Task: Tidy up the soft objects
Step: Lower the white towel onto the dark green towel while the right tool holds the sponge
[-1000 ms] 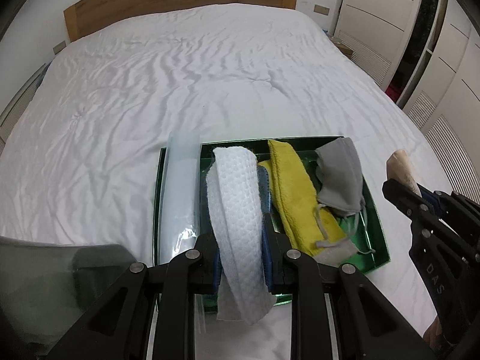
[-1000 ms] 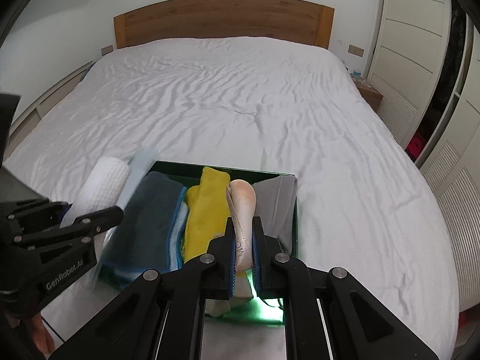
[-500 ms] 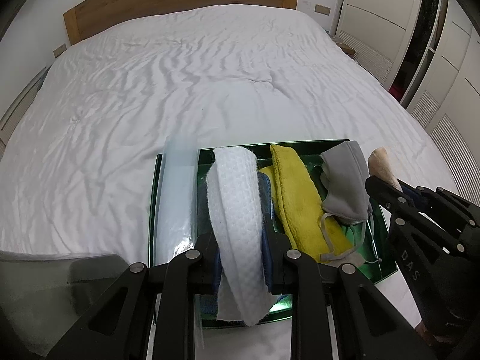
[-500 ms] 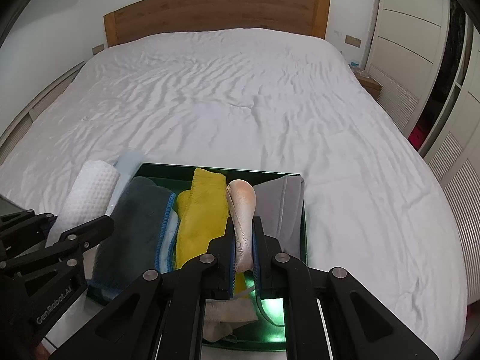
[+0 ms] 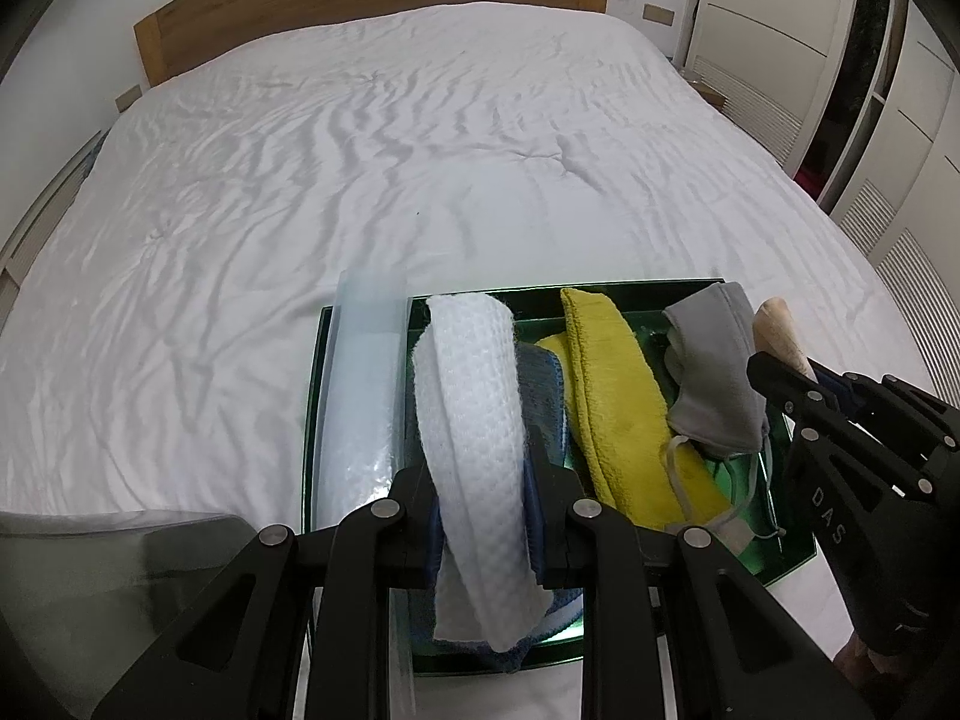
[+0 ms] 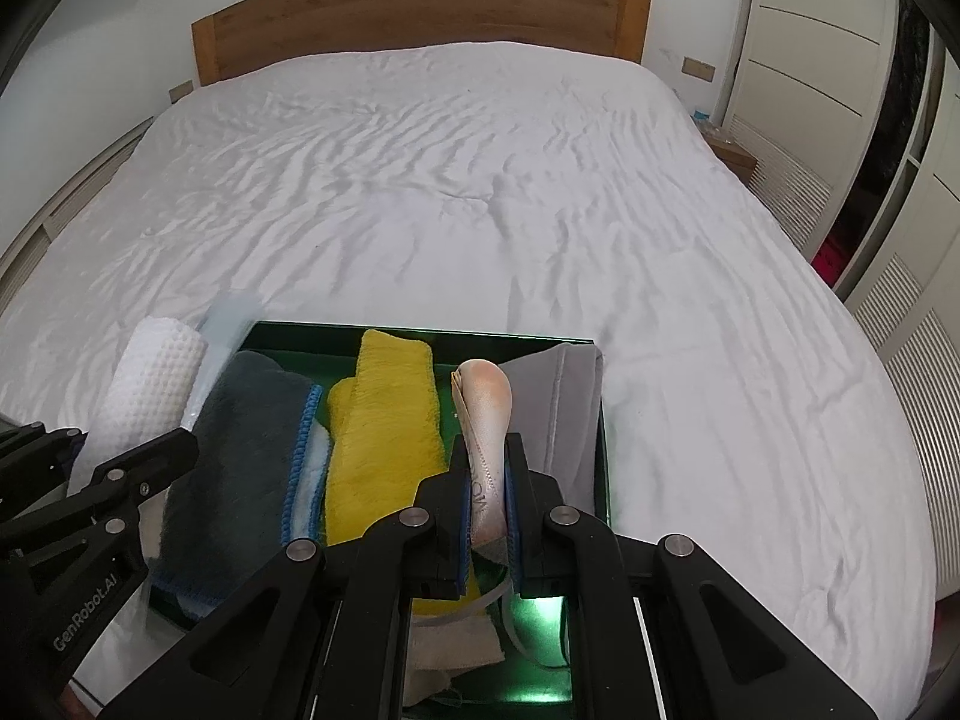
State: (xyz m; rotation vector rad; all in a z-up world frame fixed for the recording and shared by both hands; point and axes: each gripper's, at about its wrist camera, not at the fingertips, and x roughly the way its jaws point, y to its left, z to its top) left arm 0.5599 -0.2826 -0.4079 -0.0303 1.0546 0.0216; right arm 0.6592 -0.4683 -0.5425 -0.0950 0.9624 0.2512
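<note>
Your left gripper [image 5: 480, 480] is clamped on a rolled white waffle-weave cloth [image 5: 474, 420], held over the left part of the green tray [image 5: 786, 558]; the loose end hangs down past the jaws. Your right gripper [image 6: 487, 480] is clamped on a folded beige cloth [image 6: 483, 414] (printed lettering on its side, not legible), its rounded end pointing away over the tray.

Below both: the tray sits on the near edge of the bed [image 6: 480, 180]. Left to right it holds a dark grey towel with blue trim [image 6: 246, 438], a yellow cloth [image 6: 384, 420] and a grey fabric piece with cords [image 5: 714, 372]. A translucent plastic sheet [image 5: 360, 396] lies along the tray's left rim.

Beyond: rumpled white bedding, then the wooden headboard [image 6: 420, 18]. White wardrobe doors [image 6: 804, 60] stand to the right.
</note>
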